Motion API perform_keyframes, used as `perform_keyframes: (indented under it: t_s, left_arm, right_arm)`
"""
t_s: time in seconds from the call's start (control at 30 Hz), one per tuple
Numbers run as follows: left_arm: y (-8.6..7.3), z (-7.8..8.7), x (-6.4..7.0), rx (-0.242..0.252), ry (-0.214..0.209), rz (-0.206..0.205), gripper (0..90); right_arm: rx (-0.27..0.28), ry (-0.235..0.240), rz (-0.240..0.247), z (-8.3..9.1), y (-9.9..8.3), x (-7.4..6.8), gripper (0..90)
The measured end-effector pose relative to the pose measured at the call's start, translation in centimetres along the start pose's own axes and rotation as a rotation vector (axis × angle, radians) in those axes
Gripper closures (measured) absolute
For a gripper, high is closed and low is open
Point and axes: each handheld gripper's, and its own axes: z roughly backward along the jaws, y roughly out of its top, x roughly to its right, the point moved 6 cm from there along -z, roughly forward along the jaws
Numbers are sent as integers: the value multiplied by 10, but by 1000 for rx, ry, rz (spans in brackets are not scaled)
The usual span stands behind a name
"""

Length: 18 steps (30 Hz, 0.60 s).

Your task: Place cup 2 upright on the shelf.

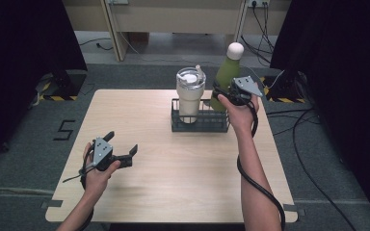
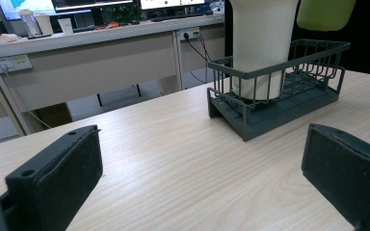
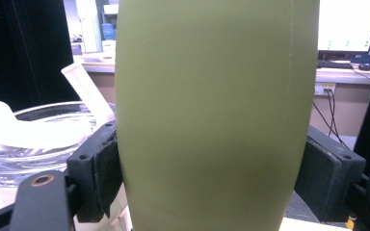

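Note:
A green bottle (image 1: 227, 72) with a white cap hangs tilted over the right end of a dark wire basket (image 1: 200, 126), its base above the rim (image 2: 325, 12). My right gripper (image 1: 220, 94) is shut on the bottle's body (image 3: 217, 96), a pad (image 3: 99, 168) pressing each side. A cream tumbler (image 1: 190, 94) with a clear lid (image 3: 29, 139) stands in the basket's left half (image 2: 262, 43). My left gripper (image 1: 122, 142) is held open over the table's front left, nothing between its jaws (image 2: 197, 187), facing the basket (image 2: 279, 110).
The wooden table (image 1: 173, 183) has bare room in front of and left of the basket. Black curtains hang on both sides. Cables (image 1: 313, 130) lie on the floor to the right. A desk with monitors (image 2: 101, 33) stands beyond the table.

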Motion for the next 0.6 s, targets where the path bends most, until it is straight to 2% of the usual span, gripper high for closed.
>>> perform_keyframes:
  t_s: [0.6]
  left_arm:
    - [0,0,0,0,-3,-3,1]
  right_arm:
    - [-51,-8,-5,-19,-17,-3,210]
